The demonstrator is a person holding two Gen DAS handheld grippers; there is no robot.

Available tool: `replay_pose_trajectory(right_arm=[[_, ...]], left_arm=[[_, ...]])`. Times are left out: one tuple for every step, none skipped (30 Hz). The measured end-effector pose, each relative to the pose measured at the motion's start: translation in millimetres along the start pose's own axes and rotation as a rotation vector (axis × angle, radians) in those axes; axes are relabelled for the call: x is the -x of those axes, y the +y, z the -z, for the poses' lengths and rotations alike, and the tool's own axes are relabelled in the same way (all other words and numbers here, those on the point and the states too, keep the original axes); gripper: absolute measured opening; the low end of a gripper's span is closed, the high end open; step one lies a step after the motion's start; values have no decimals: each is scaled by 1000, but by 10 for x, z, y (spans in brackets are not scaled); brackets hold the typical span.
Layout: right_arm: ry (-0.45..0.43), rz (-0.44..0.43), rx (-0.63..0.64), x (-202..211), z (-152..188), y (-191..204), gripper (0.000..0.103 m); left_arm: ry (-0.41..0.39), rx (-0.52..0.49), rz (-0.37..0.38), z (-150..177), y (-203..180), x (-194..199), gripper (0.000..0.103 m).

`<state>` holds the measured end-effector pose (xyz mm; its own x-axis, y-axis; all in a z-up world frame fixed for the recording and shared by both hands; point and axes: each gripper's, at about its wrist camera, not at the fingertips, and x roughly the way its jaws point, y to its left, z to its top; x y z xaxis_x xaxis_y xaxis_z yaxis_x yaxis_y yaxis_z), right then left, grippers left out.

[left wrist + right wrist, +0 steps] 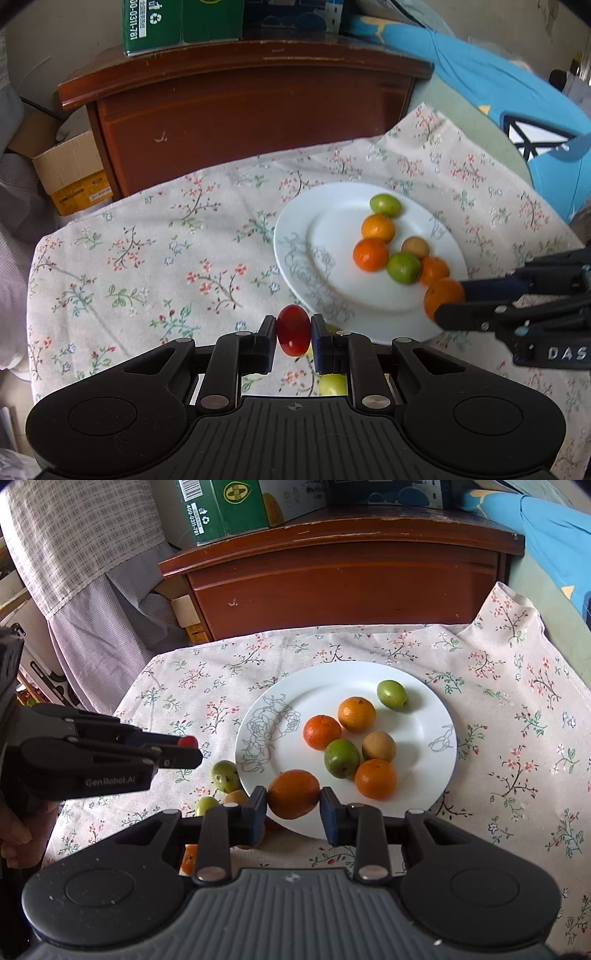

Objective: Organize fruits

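Observation:
A white plate (424, 716) sits on the floral cloth and holds several fruits: oranges (356, 714), green fruits (341, 757) and a brown one (378, 746). My left gripper (293, 334) is shut on a red cherry tomato (293, 334) just above the cloth at the plate's near left rim (291, 251). My right gripper (293, 799) is shut on an orange (293, 794) over the plate's near edge; this orange also shows in the left wrist view (443, 297). The left gripper appears in the right wrist view (184, 751) with the tomato (187, 741).
Loose fruits lie on the cloth left of the plate: a green one (224, 775), a smaller green one (206, 805), a brown one (236, 797) and an orange (189, 860). A wooden cabinet (343, 579) stands behind the table. A cardboard box (70, 173) sits at the left.

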<state>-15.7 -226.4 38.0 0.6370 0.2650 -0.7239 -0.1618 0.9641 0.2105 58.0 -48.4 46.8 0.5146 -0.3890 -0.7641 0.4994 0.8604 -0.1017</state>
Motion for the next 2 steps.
replay_pose_trajectory(right_arm=[[-2, 1, -3, -8, -11, -8, 31], [-3, 1, -6, -14, -21, -16, 31]], left_arm=[[-13, -2, 3, -43, -8, 1, 17], [-22, -9, 3, -81, -21, -6, 17]])
